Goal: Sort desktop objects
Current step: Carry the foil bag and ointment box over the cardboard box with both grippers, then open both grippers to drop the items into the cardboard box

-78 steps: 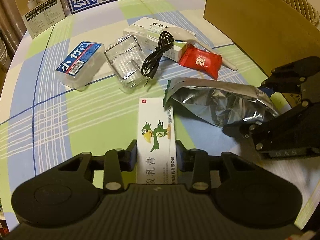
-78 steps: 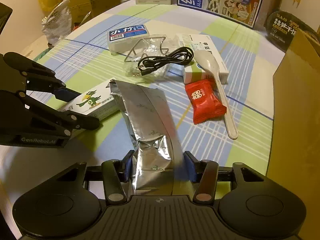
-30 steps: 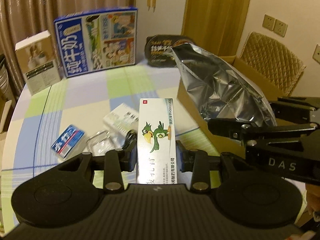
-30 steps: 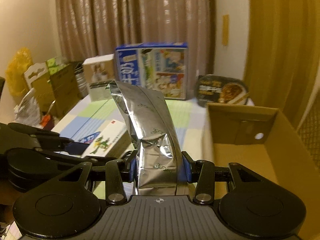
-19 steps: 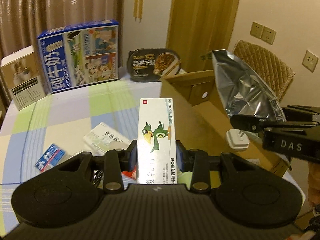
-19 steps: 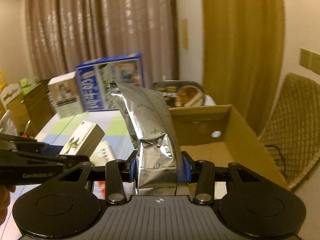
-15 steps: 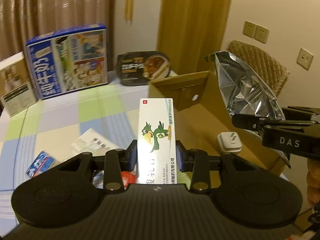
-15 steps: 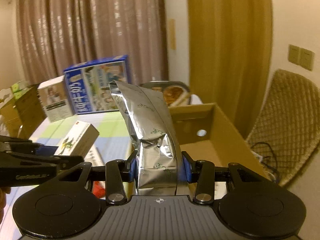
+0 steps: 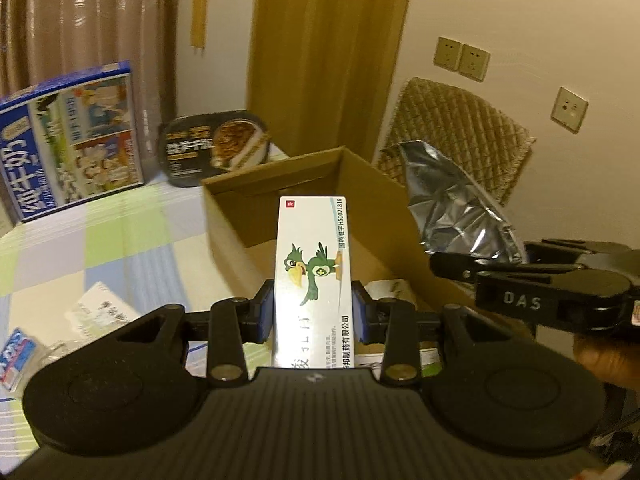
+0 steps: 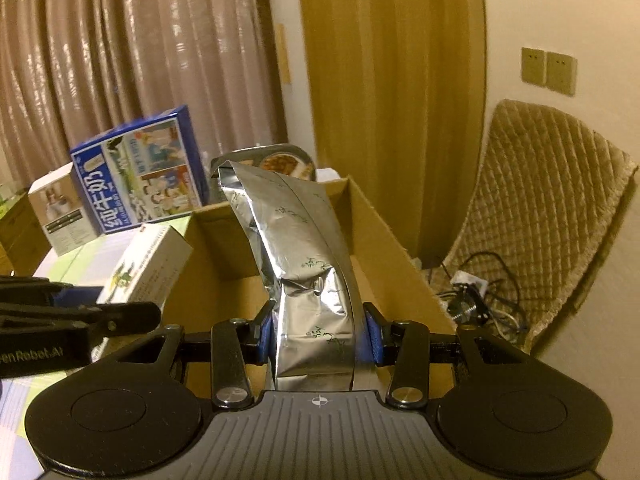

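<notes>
The left hand-held gripper is clamped on a white medicine box printed with a green bird, its blue pads pressing both long sides. The box points toward 12 o'clock and hangs above the open cardboard box, which sits on the desk under a checked blue-and-green cloth.

At 3 o'clock in the left wrist view, the right hand-held gripper is closed on a crumpled silver foil bag, held near the cardboard box's right wall. The right wrist view shows the same bag pinched between that gripper's blue pads, rising toward 12 o'clock over the carton's interior, with the medicine box at 9 o'clock.

Inside the carton, a pale item lies on the floor just right of the medicine box; what it is cannot be told. On the desk at 8 o'clock lie a white packet and a blue-labelled case. A blue milk carton and a black ready-meal tray stand at the desk's far edge. A quilted chair stands beyond the carton at 2 o'clock.
</notes>
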The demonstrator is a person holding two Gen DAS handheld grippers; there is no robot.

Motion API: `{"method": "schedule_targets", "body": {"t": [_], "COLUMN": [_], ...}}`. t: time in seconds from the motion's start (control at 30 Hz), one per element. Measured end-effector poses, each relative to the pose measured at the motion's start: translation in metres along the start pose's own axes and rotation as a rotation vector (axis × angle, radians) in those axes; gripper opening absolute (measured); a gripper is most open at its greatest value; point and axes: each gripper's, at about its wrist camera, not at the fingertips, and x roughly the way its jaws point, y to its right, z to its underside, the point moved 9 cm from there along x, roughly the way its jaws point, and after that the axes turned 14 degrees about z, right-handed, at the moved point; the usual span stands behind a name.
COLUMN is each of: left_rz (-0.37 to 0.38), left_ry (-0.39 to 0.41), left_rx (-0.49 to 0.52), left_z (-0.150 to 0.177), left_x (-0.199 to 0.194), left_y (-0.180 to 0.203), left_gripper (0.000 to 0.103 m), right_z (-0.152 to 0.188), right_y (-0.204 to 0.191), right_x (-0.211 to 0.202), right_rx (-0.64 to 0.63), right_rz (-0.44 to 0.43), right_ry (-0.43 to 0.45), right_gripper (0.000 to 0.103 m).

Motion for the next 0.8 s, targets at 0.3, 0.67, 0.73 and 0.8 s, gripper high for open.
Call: {"method": "schedule_targets", "body": {"t": [0.3,0.67,0.73,0.8], "left_rz": [0.053,0.055,0.048,0.038], "left_ry": [-0.017,-0.030,-0.024,-0.014], "left_rx": [0.010,-0.035,-0.036,-0.041], "left_z": [-0.006,0.003,0.002,0.000], "left_x": [0.034,0.043,0.039,0.034], "left_y": [0.023,0.011,0.009,0.005], "left_gripper": [0.033,0.033,0.033,0.033], "right_z": [0.003,0.006,0.006,0.007], "right_y": [0.009,0.011,0.011,0.010], "right_x": [0.012,0.018,0.019,0.020], "right_rx": [0.037,0.043,0.041,0.039], "right_rz": [-0.009,-0.003,-0.003,-0.005], "right_ry": [-0.034,-0.054,-0.057,-0.063], "right_gripper": [0.041,0.041,0.041,0.041]}}
